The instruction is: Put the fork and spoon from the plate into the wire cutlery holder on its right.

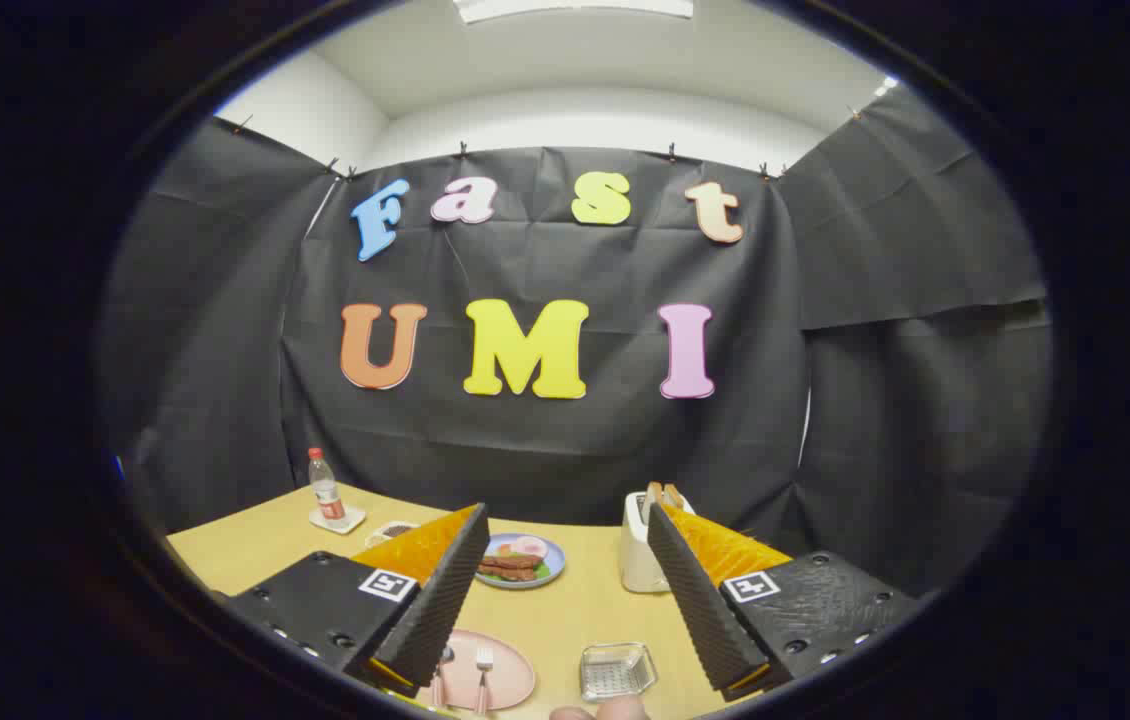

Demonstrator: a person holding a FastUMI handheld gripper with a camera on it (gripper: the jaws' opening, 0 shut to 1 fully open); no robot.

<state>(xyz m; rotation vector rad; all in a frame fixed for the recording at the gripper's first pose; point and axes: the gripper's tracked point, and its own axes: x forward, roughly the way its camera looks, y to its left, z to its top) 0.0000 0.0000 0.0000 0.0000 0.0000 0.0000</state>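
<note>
A pink plate (503, 665) lies on the wooden table low between my fingers, close to the left one. On it rests a fork (483, 676) with a pink handle, tines pointing away. Beside it, partly hidden by the left finger, lies the spoon (442, 672). To the plate's right stands the square wire cutlery holder (617, 670), with nothing visible inside. My gripper (565, 600) hangs open well above the table, its fingers (440, 595) wide apart and holding nothing.
Farther back sit a blue plate of food (522, 560), a white toaster (641, 545) with bread in it, a small dish (391, 531), and a bottle (327, 488) on a coaster at the back left. A person's fingertips (603, 711) show near the holder.
</note>
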